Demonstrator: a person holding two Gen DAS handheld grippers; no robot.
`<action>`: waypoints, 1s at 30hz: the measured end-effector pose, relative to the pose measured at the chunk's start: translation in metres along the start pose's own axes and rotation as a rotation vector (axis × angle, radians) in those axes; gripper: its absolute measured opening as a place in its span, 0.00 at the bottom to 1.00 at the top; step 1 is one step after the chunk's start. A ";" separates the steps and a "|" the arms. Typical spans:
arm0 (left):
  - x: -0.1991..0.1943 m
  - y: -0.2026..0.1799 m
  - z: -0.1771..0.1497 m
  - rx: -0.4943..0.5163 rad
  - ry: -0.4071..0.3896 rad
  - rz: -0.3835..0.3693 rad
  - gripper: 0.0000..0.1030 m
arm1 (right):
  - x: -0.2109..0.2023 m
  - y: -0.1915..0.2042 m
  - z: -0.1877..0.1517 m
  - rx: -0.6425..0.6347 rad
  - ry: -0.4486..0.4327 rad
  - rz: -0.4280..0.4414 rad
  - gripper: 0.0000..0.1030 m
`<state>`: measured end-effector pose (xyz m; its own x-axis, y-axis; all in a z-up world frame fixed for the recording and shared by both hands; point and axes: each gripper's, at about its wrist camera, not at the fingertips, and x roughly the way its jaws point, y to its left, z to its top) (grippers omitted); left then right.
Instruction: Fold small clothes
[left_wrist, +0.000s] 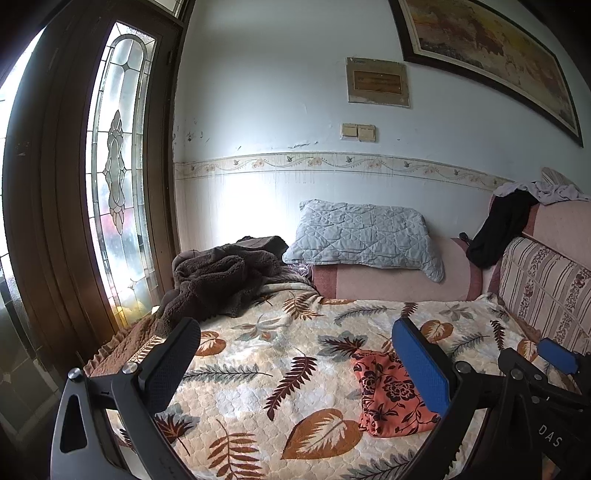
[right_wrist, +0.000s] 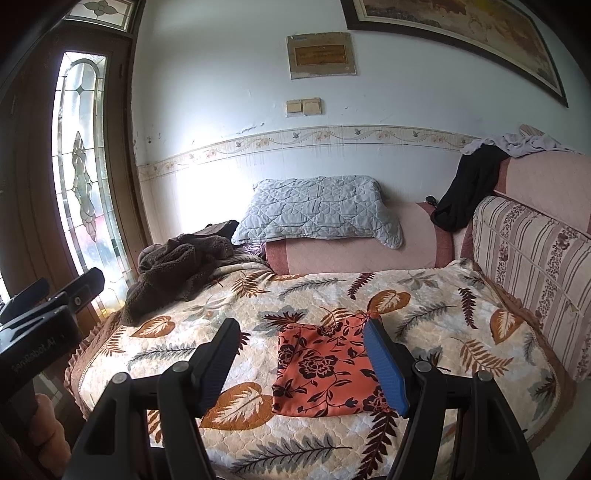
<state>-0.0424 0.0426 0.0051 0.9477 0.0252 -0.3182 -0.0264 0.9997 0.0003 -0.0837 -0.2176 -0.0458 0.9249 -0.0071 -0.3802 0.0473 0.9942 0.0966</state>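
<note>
Right tool (right_wrist: 301, 363) fills the lower frame of its own view, jaws spread wide, empty, hovering above the bed (right_wrist: 424, 295). Between its fingers, lower centre, lies the orange floral cloth (right_wrist: 317, 373), flat on the leaf-print blanket, apparently already folded to a small rectangle. Left tool (left_wrist: 295, 373) likewise gapes empty, holding nothing; the cloth sits lower right in its view. Both seem held back to free the cloth. Brown fleece (right_wrist: 177, 269) heaped at left, untouched.
</note>
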 end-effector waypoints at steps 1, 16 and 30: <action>0.001 0.001 0.000 -0.002 0.002 0.000 1.00 | 0.001 0.001 0.000 -0.003 0.001 0.001 0.71; 0.013 0.012 -0.007 -0.016 0.027 0.012 1.00 | 0.015 0.010 -0.006 -0.015 0.038 0.009 0.70; 0.037 -0.008 -0.012 0.024 0.062 -0.019 1.00 | 0.029 -0.008 -0.007 0.015 0.051 -0.031 0.70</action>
<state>-0.0106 0.0352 -0.0187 0.9264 0.0060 -0.3764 0.0002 0.9999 0.0164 -0.0599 -0.2250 -0.0637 0.9024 -0.0318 -0.4298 0.0816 0.9919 0.0978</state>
